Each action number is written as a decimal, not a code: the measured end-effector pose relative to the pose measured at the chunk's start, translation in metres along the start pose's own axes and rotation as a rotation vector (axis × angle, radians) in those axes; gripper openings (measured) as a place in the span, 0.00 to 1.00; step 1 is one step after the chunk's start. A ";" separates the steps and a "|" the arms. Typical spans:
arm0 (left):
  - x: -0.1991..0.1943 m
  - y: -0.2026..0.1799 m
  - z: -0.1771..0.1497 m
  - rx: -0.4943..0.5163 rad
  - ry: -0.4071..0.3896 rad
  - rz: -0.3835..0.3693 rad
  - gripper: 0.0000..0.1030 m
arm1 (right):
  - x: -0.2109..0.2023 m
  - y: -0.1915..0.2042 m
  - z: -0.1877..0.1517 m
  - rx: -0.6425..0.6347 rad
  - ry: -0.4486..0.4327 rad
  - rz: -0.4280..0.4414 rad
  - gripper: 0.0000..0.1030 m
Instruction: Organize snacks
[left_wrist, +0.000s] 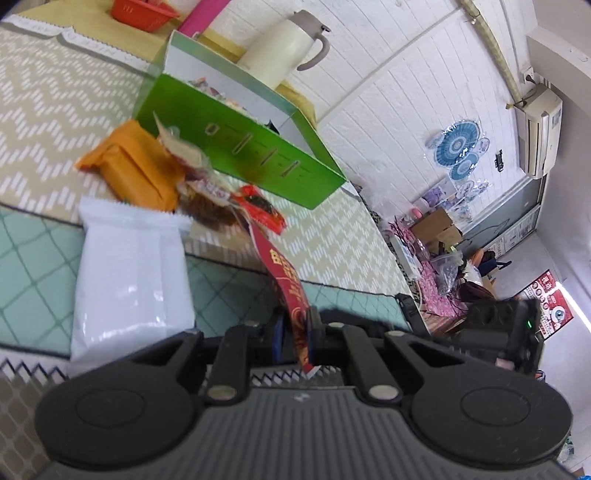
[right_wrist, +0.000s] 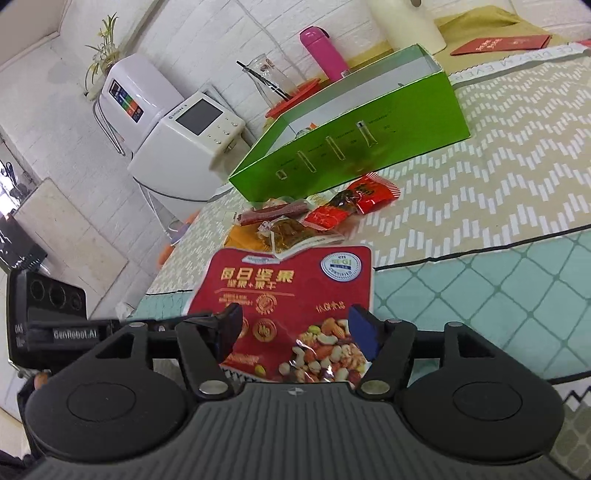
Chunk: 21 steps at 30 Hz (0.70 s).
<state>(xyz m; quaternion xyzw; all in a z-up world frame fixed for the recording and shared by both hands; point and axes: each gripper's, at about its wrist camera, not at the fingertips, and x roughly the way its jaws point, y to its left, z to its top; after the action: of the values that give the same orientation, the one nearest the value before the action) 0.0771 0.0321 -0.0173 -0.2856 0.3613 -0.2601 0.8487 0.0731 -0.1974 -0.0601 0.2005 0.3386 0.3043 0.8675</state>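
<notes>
Snacks lie heaped on the patterned tabletop (right_wrist: 517, 155) just in front of the open green box (right_wrist: 351, 147), beside a white packet (left_wrist: 129, 280) and an orange one (left_wrist: 136, 170). The left gripper (left_wrist: 299, 332) has its fingers pinched on the edge of the red nut packet (right_wrist: 291, 306). The right gripper (right_wrist: 295, 332) stands with fingers spread wide on either side of that packet, not pressing it.
</notes>
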 end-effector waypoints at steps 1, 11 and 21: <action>0.002 0.000 0.002 0.011 -0.004 0.016 0.04 | -0.005 0.002 -0.004 -0.038 0.001 -0.030 1.00; 0.008 -0.009 0.002 0.022 0.037 0.022 0.04 | -0.008 0.038 -0.041 -0.373 -0.008 -0.202 1.00; 0.006 -0.027 0.006 0.111 0.001 0.058 0.05 | 0.007 0.051 -0.037 -0.538 -0.078 -0.284 0.40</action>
<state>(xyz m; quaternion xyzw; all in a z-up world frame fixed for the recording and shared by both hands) 0.0792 0.0111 0.0017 -0.2275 0.3549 -0.2551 0.8702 0.0313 -0.1499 -0.0606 -0.0742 0.2370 0.2510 0.9356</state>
